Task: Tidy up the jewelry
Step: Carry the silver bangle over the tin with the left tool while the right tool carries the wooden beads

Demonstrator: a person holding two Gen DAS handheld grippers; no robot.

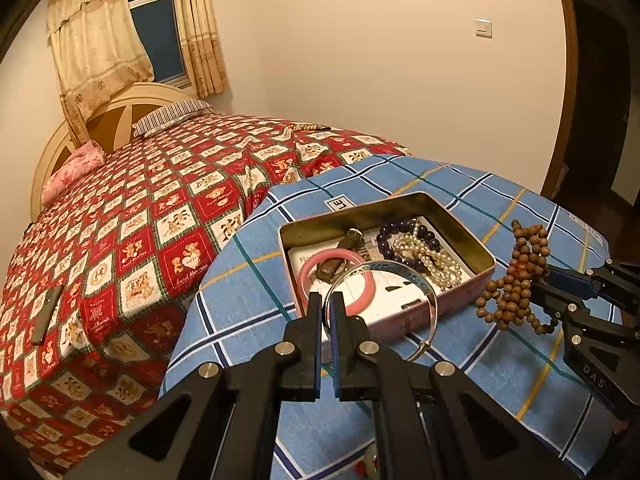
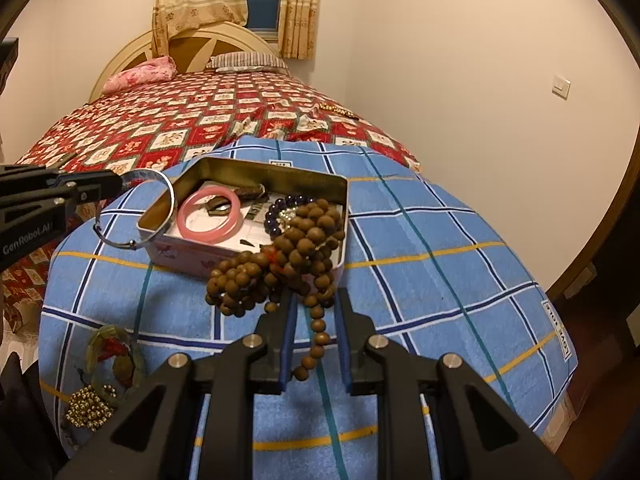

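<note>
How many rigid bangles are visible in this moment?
2. A thin silver metal bangle is pinched in the left gripper, raised beside the near rim of the open rectangular tin. A pink glossy bangle lies inside the tin. Others may hide under the beads.

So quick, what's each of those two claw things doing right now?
Left gripper: fingers closed on the silver bangle, held over the near edge of the tin box.
Right gripper: fingers closed on the brown wooden bead string.
</note>
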